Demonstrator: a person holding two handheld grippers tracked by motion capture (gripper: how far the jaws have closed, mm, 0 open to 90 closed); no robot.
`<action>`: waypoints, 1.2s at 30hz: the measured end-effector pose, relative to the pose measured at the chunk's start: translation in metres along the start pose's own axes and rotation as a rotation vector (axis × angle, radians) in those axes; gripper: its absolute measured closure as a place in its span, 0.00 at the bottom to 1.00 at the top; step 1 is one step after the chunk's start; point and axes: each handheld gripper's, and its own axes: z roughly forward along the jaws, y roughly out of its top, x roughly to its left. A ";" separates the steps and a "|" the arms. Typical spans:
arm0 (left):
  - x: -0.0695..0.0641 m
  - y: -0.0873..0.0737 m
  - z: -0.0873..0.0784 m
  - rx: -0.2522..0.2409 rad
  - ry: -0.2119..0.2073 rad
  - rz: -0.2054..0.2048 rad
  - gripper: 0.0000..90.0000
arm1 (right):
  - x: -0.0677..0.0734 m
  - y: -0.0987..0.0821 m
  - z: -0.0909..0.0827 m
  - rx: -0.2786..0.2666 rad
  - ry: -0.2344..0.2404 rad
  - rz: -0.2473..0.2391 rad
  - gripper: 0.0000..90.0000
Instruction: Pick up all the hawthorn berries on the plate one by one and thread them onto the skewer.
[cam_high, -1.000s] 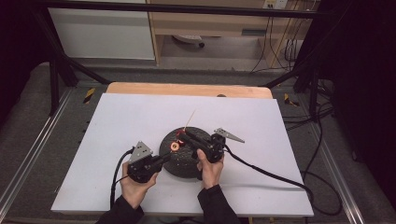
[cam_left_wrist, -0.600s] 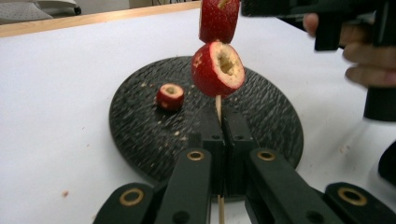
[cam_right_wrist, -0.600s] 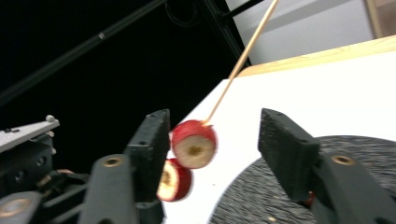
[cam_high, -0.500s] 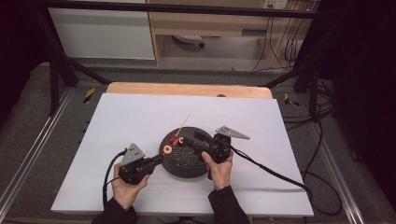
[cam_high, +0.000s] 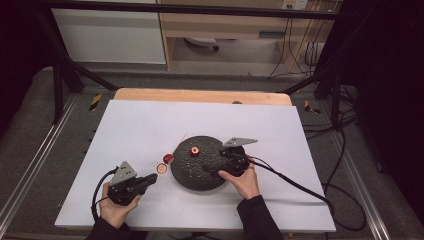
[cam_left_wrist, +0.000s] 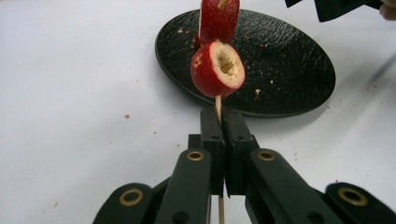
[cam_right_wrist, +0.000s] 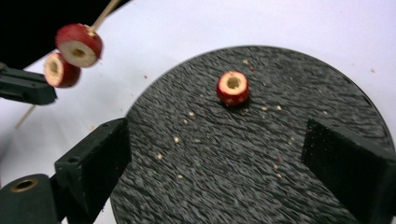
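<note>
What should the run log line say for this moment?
left gripper: shut on skewer | right gripper: just opened, empty | fruit piece: on plate

In the left gripper view the upper red fruit piece (cam_left_wrist: 219, 18) at twelve o'clock is cut off by the top edge, the wooden skewer (cam_left_wrist: 218, 102) vanishes between the clamped jaws, and the other gripper (cam_left_wrist: 336, 7) at one o'clock is cropped.

Left gripper (cam_left_wrist: 223, 122) clamps a skewer (cam_left_wrist: 218, 103) bearing two fruit pieces (cam_left_wrist: 218, 69).
</note>
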 end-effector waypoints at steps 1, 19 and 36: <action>0.002 -0.003 -0.002 0.006 -0.002 0.001 0.98 | -0.001 0.001 0.000 0.013 -0.001 0.002 0.09; 0.020 -0.019 -0.013 0.015 0.005 -0.023 0.98 | 0.003 0.035 0.020 0.182 -0.037 -0.057 0.08; 0.024 -0.021 -0.014 0.023 0.011 -0.019 0.98 | 0.002 0.065 0.066 0.304 -0.063 -0.041 0.27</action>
